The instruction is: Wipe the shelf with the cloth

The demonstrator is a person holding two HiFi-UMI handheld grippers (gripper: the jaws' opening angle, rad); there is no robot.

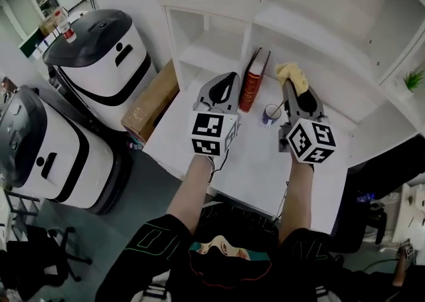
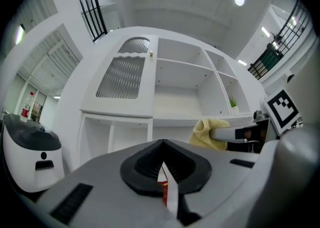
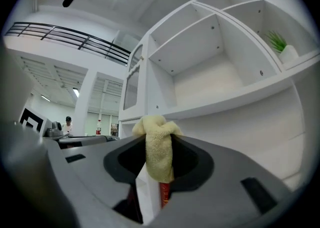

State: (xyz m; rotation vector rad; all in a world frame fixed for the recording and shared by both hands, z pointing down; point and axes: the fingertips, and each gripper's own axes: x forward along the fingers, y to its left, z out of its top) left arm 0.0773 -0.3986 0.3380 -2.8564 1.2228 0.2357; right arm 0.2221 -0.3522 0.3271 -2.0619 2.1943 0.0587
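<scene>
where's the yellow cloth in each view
Head view: upper centre-right, cloth at the right gripper tips.
Left gripper view: cloth right of centre.
Right gripper view: cloth dead centre, pinched between the jaws.
Shared landmark: small green plant, toward the right in all three.

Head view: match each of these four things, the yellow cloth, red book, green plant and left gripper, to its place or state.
1. yellow cloth
2. red book
3. green plant
4. left gripper

A. jaws together, empty
B. at the view's far right edge
C. clamped in the right gripper
D. stands between the two grippers

Pairs: 1-C, 2-D, 3-B, 4-A
</scene>
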